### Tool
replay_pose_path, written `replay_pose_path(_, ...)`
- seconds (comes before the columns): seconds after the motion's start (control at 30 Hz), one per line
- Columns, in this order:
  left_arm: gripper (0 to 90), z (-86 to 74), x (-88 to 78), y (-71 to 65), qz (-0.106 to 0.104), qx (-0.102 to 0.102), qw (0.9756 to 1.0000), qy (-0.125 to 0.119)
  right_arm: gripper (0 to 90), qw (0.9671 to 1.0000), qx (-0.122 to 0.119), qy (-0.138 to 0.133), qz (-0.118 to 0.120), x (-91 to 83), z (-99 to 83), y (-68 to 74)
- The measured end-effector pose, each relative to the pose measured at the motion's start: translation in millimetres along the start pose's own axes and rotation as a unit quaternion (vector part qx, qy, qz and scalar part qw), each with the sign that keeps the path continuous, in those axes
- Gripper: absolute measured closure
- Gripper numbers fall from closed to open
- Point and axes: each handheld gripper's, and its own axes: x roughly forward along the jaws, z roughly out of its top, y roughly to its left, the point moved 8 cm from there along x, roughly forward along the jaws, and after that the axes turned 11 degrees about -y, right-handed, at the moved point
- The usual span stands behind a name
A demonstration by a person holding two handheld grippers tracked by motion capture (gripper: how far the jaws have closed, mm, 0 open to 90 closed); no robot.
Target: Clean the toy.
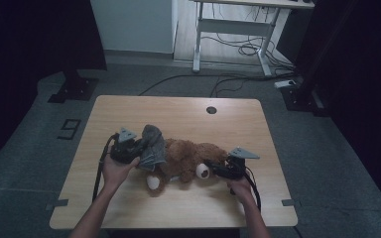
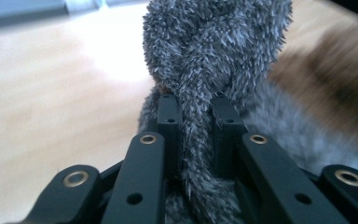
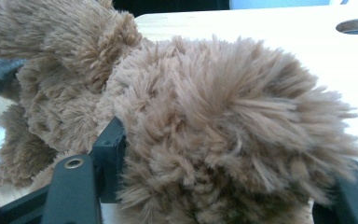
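left gripper (image 2: pixel 196 107) pinching grey fleece garment (image 1: pixel 152 146), right gripper (image 3: pixel 223 186) clamped on brown teddy bear (image 1: pixel 193 158): harder tugging may slip fleece free.

The left hand-held gripper (image 1: pixel 138 148) is held in the left hand (image 1: pixel 115 167), its 2 jaws closed tight on a fold of the grey fleece garment (image 2: pixel 205 70). The right hand-held gripper (image 1: pixel 213 167) is gripped by the right hand (image 1: pixel 239 186) (forearm entering from below), its jaws clamped partway around the brown plush bear (image 3: pixel 223 121).
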Motion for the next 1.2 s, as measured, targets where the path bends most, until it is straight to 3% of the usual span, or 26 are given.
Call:
replay_pose_path(0.07, 76.7, 21.5, 5.9, -13.7, -0.016, 0.012, 0.9997, -0.012, 34.5, 1.0000, 0.000, -0.001, -0.001, 0.2, 0.0, 0.3)
replay_pose_path(0.1, 76.7, 21.5, 5.9, -13.7, -0.016, 0.012, 0.9997, -0.012, 34.5, 1.0000, 0.000, -0.001, -0.001, 0.2, 0.0, 0.3)
replay_pose_path(0.13, 76.7, 40.9, 14.4, -28.4, -0.030, 0.024, 0.9990, -0.021, 34.5, 1.0000, -0.001, 0.000, -0.001, 0.0, -0.1, 0.5)
replay_pose_path(0.17, 76.7, 40.9, 14.4, -28.4, -0.030, 0.024, 0.9990, -0.021, 34.5, 1.0000, -0.002, 0.000, -0.001, 0.0, -0.1, 0.4)
replay_pose_path(0.2, 76.6, 57.6, 24.9, -43.7, -0.044, 0.032, 0.9982, -0.026, 34.5, 1.0000, -0.001, -0.001, -0.001, 0.0, -0.1, 0.6)
replay_pose_path(0.23, 76.6, 57.6, 24.9, -43.7, -0.044, 0.032, 0.9982, -0.026, 34.5, 1.0000, -0.001, -0.001, -0.001, 0.0, -0.1, 0.6)
replay_pose_path(0.27, 76.6, 69.6, 37.3, -60.2, -0.060, 0.035, 0.9972, -0.028, 34.5, 1.0000, -0.001, 0.000, -0.001, -0.4, -0.3, 1.0)
replay_pose_path(0.3, 76.6, 69.6, 37.3, -60.2, -0.060, 0.035, 0.9972, -0.028, 34.5, 1.0000, -0.001, 0.000, -0.001, -0.6, -0.4, 1.0)
replay_pose_path(0.33, 76.6, 73.6, 50.7, -79.6, -0.083, 0.039, 0.9955, -0.023, 34.5, 1.0000, -0.001, 0.000, 0.000, -0.6, -0.4, 1.1)
replay_pose_path(0.4, 76.5, 67.3, 65.1, -100.8, -0.106, 0.047, 0.9932, -0.003, 34.5, 1.0000, -0.001, 0.000, 0.000, -0.6, -0.4, 1.0)
replay_pose_path(0.43, 76.4, 67.3, 65.1, -100.8, -0.106, 0.047, 0.9932, -0.003, 34.5, 1.0000, -0.001, 0.000, 0.000, -0.6, -0.4, 1.0)
replay_pose_path(0.47, 76.4, 54.2, 78.7, -118.7, -0.126, 0.051, 0.9904, 0.024, 34.5, 1.0000, -0.002, 0.000, 0.000, -0.6, -0.4, 0.9)
replay_pose_path(0.5, 76.3, 54.2, 78.7, -118.7, -0.126, 0.051, 0.9904, 0.024, 34.5, 1.0000, -0.002, 0.000, 0.000, -0.6, -0.4, 0.9)
replay_pose_path(0.53, 76.3, 38.5, 90.3, -133.3, -0.149, 0.046, 0.9864, 0.052, 34.5, 1.0000, -0.003, -0.001, -0.001, -0.4, -0.4, 0.7)
replay_pose_path(0.6, 76.3, 28.6, 97.5, -143.1, -0.164, 0.033, 0.9841, 0.059, 34.5, 1.0000, -0.006, 0.000, -0.002, -0.6, -0.8, 0.9)
replay_pose_path(0.63, 76.3, 28.6, 97.5, -143.1, -0.164, 0.033, 0.9841, 0.059, 34.5, 1.0000, -0.006, 0.000, -0.002, -0.6, -0.8, 0.9)
replay_pose_path(0.73, 76.4, 21.1, 100.4, -144.7, -0.177, 0.008, 0.9814, 0.074, 34.6, 0.9999, -0.011, 0.003, -0.002, -1.3, -1.9, 0.5)
replay_pose_path(0.83, 76.4, 17.7, 98.3, -139.8, -0.171, 0.008, 0.9820, 0.080, 34.6, 0.9999, -0.012, 0.004, -0.002, -1.0, -1.8, 1.0)
replay_pose_path(0.87, 76.4, 13.9, 94.1, -133.1, -0.161, 0.011, 0.9836, 0.080, 34.6, 0.9999, -0.012, 0.004, -0.002, -0.8, -1.7, 1.1)
replay_pose_path(0.9, 76.4, 13.9, 94.1, -133.1, -0.161, 0.011, 0.9836, 0.080, 34.6, 0.9999, -0.012, 0.004, -0.002, -0.8, -1.7, 1.1)
replay_pose_path(0.93, 76.4, 9.3, 88.0, -124.7, -0.148, 0.014, 0.9858, 0.077, 34.6, 0.9999, -0.011, 0.003, -0.002, -0.6, -1.6, 0.9)
replay_pose_path(1.03, 76.3, 4.5, 81.0, -114.9, -0.139, 0.007, 0.9877, 0.070, 34.6, 0.9999, -0.010, 0.003, -0.003, -0.7, -1.6, 1.5)
replay_pose_path(1.1, 76.4, -1.2, 68.3, -92.3, -0.105, 0.012, 0.9925, 0.062, 34.7, 0.9999, -0.010, 0.003, -0.003, -0.8, -1.5, 1.4)
replay_pose_path(1.13, 76.5, -3.7, 64.1, -82.2, -0.091, 0.014, 0.9939, 0.062, 34.6, 1.0000, -0.009, 0.002, -0.003, -0.9, -1.5, 1.0)
replay_pose_path(1.17, 76.4, -3.7, 64.1, -82.2, -0.091, 0.014, 0.9939, 0.062, 34.6, 1.0000, -0.007, 0.001, -0.002, -1.0, -1.4, 0.7)
replay_pose_path(1.2, 76.4, -9.1, 55.6, -65.8, -0.095, -0.012, 0.9937, 0.058, 34.6, 1.0000, -0.007, 0.001, -0.001, -1.0, -1.3, 0.7)
